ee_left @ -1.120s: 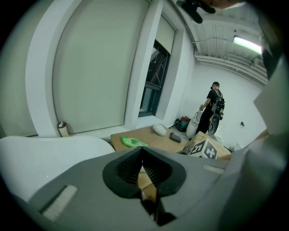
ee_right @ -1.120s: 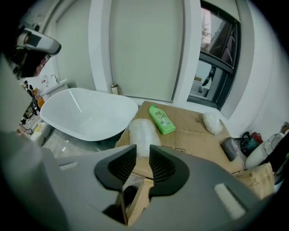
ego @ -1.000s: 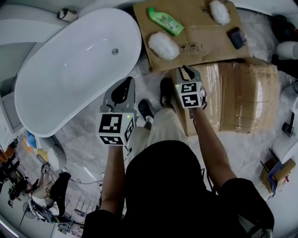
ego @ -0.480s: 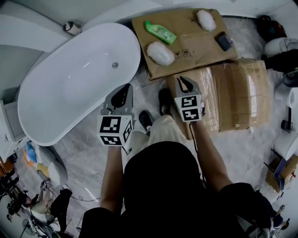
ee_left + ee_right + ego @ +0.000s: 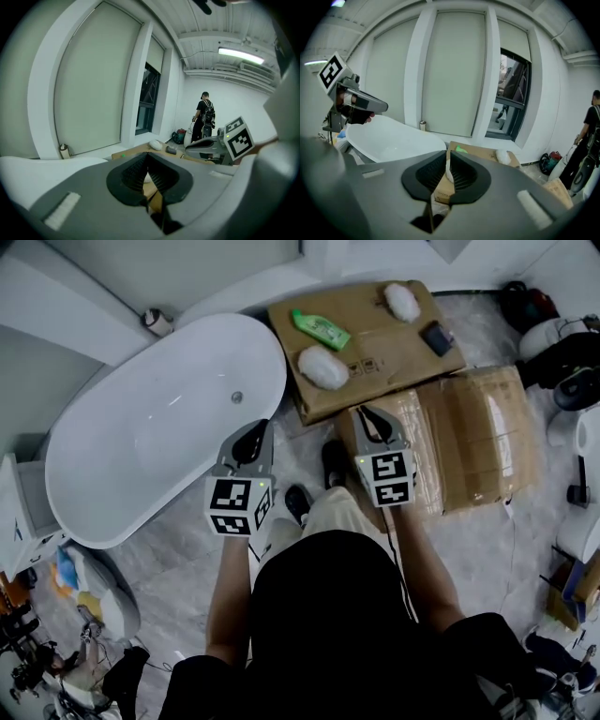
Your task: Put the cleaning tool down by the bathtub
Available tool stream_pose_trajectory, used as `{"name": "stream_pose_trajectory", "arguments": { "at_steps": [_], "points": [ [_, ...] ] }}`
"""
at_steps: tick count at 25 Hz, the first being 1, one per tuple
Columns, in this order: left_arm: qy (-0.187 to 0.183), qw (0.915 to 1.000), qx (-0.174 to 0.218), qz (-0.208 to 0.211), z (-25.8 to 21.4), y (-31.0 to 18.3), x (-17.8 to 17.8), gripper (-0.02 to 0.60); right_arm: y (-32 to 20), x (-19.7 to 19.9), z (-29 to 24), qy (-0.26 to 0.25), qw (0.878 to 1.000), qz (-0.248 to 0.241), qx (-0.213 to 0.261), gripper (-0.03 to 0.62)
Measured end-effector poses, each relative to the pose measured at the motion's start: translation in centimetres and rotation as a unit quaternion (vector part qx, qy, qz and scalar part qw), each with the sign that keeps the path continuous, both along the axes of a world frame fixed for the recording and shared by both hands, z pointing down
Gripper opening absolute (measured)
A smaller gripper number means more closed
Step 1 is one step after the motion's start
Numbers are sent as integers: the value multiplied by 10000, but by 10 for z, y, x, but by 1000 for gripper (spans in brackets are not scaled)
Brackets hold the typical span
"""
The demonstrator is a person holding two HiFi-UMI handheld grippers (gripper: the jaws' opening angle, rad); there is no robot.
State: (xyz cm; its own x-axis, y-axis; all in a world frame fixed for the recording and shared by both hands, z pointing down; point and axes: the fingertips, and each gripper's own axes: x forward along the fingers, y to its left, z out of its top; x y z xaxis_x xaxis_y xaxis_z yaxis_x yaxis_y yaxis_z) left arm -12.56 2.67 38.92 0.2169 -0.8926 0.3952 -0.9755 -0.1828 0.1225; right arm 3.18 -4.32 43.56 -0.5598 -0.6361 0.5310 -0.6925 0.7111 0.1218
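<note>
Now the left gripper (image 5: 255, 426) hovers near the bathtub (image 5: 155, 451), its fingers (image 5: 131, 176) together and empty. The right gripper (image 5: 364, 412) fingers (image 5: 461, 176) are closing, a thin gap between them, holding nothing.

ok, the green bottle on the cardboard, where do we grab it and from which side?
Probably mid-body of the green bottle, from straight above, closing across its narrow width. It lies flat on its side on the cardboard, long axis diagonal in the head view, both long sides clear of anything.
</note>
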Motion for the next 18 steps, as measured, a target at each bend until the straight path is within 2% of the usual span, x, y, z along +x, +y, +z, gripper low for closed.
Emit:
{"name": "stream_pose_trajectory", "arguments": {
  "at_steps": [11, 18],
  "points": [
    [-124, 9984, 546, 75, -45, 10, 2, -2, 30, -18, -78, -499, 9963, -202, 664, 20],
    [-217, 9966, 779, 142, -70, 12, 9, -2, 41, -22, -122, -931, 9911, -302, 900, 20]
  ]
}}
